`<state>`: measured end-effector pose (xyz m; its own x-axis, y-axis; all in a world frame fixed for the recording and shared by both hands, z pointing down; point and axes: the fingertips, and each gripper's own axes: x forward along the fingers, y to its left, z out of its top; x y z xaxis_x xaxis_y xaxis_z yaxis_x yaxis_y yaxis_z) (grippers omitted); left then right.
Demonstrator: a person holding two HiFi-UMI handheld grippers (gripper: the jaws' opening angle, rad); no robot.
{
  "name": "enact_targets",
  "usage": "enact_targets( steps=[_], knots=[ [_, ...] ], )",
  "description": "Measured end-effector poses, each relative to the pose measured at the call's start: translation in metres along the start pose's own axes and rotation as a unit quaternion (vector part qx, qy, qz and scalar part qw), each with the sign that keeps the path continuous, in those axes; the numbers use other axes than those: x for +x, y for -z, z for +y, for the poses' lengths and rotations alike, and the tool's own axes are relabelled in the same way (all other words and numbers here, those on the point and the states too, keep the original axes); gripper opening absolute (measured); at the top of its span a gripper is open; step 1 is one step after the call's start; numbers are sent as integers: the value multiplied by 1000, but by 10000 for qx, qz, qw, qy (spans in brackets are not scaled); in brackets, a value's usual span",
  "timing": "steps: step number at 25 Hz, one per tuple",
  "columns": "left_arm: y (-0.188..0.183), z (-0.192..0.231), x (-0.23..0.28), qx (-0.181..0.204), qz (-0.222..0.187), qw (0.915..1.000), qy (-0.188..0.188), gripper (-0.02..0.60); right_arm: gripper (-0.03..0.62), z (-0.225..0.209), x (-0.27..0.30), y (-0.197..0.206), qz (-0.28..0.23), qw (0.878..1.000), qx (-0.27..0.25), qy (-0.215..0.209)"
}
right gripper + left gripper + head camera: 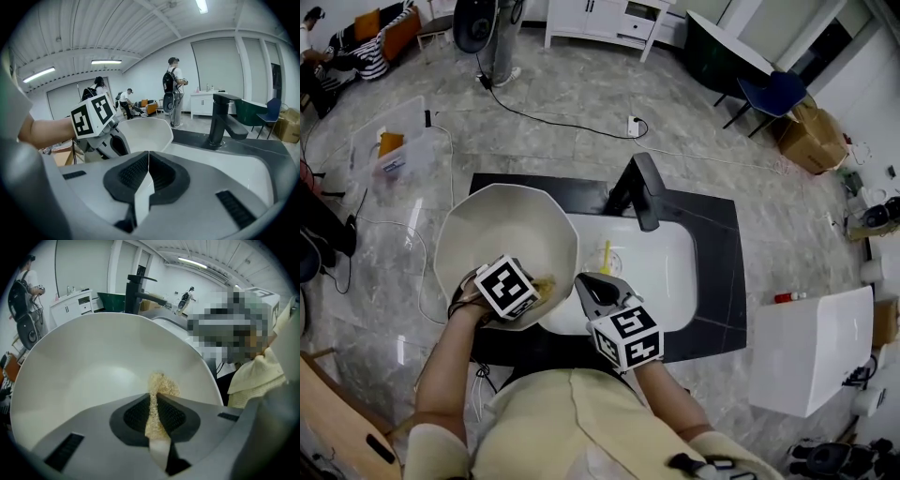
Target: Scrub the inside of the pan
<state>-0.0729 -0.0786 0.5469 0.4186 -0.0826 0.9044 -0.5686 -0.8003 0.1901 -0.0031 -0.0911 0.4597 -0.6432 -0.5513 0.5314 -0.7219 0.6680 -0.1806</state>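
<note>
A white, many-sided pan point(502, 234) is tilted over the left end of the sink point(666, 272). My left gripper point(539, 286) is shut on a tan scrub sponge point(161, 383), which presses on the pan's inner wall point(93, 366) near its lower right rim. My right gripper point(586, 286) is at that rim, and its jaws are shut on a thin white edge that looks like the pan's rim point(140, 187). In the right gripper view the pan point(143, 131) rises just beyond the jaws point(148, 154), with the left gripper's marker cube point(93, 116) beside it.
A black faucet point(639, 187) stands behind the white basin, set in a black counter point(722, 281). A small yellow item point(606, 255) lies in the basin. A white box point(811, 347) stands to the right, cables and a clear bin point(394, 155) lie on the floor, and people stand in the room's background.
</note>
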Motion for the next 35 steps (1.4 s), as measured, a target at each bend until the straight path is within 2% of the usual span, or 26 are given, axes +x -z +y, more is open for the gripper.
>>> enact_targets(
  steps=[9,17,23,28,31,35],
  knots=[
    [-4,-20,-20,343,89,9991,216,44,15,8,-2,-4,-57,10000,-58,-48],
    [-6,-29,-38,441,-61,9990,79,44,15,12,-5,-10,-123,9998,-110,-75],
    [-7,-27,-56,151,-479,9987,-57,44,15,13,-6,-14,-171,9997,-139,-123],
    [-5,-23,-73,-165,-946,9950,-260,44,15,14,-5,-20,-215,9995,-188,-163],
    [-6,-19,-85,-414,-1352,9891,-416,44,15,15,-4,-22,-223,9993,-220,-192],
    [-11,-13,-102,-724,-1923,9767,-618,44,15,17,-1,-24,-205,9991,-254,-252]
  ],
)
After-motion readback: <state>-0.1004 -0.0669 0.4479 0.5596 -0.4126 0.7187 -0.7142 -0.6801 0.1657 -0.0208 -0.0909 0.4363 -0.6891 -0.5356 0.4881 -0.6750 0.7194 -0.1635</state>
